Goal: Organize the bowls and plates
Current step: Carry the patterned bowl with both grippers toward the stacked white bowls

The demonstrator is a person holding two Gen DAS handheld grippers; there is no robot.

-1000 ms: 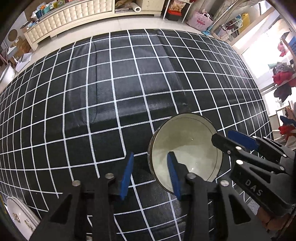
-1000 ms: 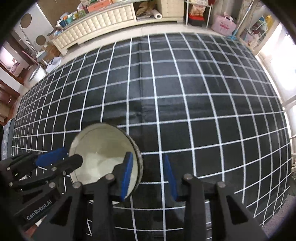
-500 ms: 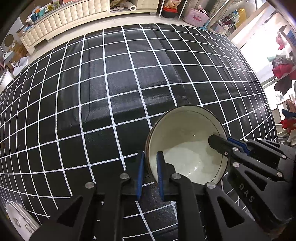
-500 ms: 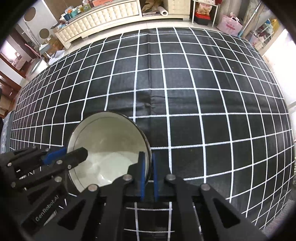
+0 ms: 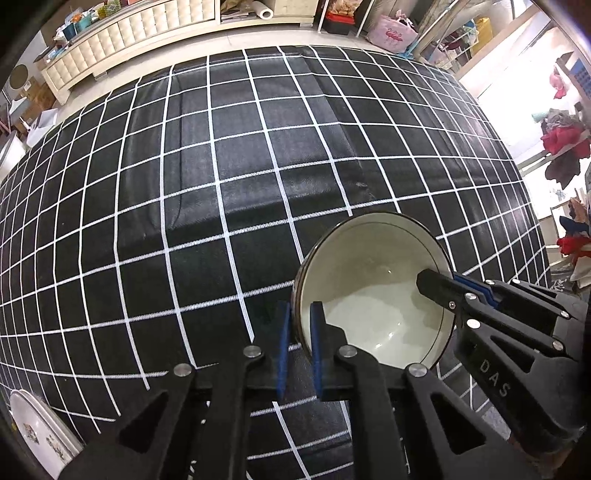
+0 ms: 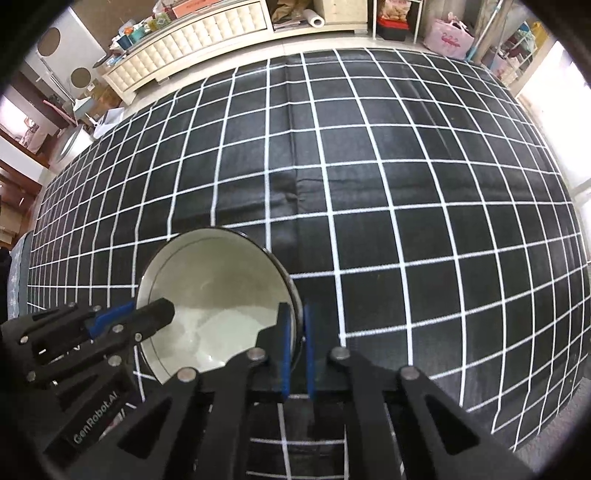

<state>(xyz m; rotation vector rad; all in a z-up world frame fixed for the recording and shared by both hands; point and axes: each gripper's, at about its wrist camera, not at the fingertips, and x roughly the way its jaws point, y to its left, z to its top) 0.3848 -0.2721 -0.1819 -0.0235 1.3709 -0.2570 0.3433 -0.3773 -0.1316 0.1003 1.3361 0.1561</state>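
A cream bowl point(image 5: 373, 280) with a dark rim sits over the black checked cloth. My left gripper point(image 5: 300, 314) is shut on the bowl's left rim, one blue pad inside and one outside. In the right wrist view the same bowl point(image 6: 214, 280) shows at lower left, and my right gripper point(image 6: 295, 317) is shut on its right rim. Each view catches the other gripper pinching the opposite side. A white patterned plate point(image 5: 37, 432) peeks in at the bottom left corner of the left wrist view.
The black tablecloth with white grid lines point(image 6: 369, 177) fills most of both views. Beyond its far edge stand a cream tufted cabinet point(image 6: 199, 33), shelves and a pink bag point(image 6: 447, 37). Clothes hang at the right point(image 5: 565, 147).
Both grippers went from open around the bowl's rim to shut on it. The bowl now looks a little larger and nearer in both views.
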